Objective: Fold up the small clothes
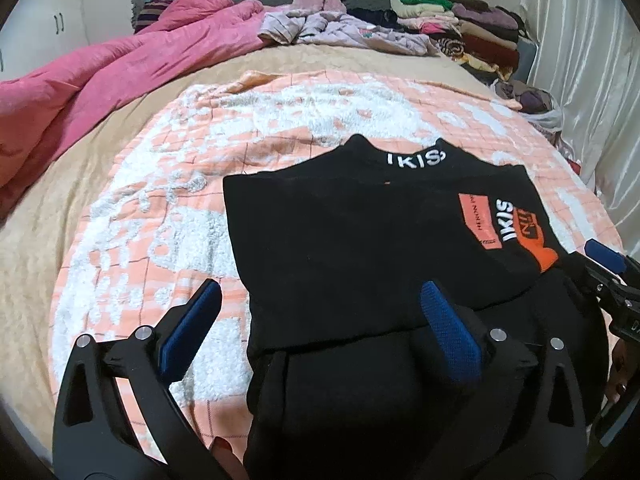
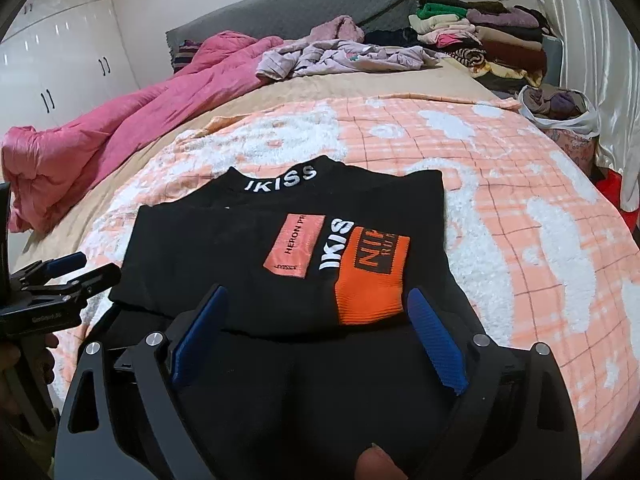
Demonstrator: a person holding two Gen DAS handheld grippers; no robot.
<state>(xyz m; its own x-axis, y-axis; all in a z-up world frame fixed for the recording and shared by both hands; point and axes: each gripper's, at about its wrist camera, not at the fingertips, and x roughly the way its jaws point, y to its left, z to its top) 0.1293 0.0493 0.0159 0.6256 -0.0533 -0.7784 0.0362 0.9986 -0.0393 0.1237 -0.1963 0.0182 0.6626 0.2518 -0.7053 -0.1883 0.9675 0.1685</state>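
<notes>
**Black top laid half-folded on the bed, both grippers spread at its near edge**

A wide bed (image 2: pixel 248 108) covered in tan fabric is seen filling most of both views, with a grey headboard (image 2: pixel 288 16) at the far end. A pink quilt (image 1: pixel 100 80) is bunched along the left side. Over the near half of the bed a peach-and-white checked blanket (image 2: pixel 500 184) is spread flat. At the far right a stack of folded clothes (image 2: pixel 492 36) is piled, and a loose heap of lilac garments (image 2: pixel 344 56) is left just beside it, towards the middle. White cupboard doors (image 2: pixel 60 60) are seen at the far left, and a pale curtain (image 1: pixel 580 60) on the right.

The black top (image 2: pixel 224 248) is laid on the checked blanket, near the viewer, its collar pointed away and lettered in white. An upper layer with an orange patch (image 2: pixel 370 276) is folded across it; the near part appears to be doubled under, though the dark cloth makes this hard to read.

The left gripper (image 1: pixel 320 328) is held above the top's near left edge, its blue fingers (image 1: pixel 192 332) spread wide apart with nothing between them. The right gripper (image 2: pixel 316 336) is held above the near right part, just short of the orange patch, its jaws likewise wide apart and empty.
</notes>
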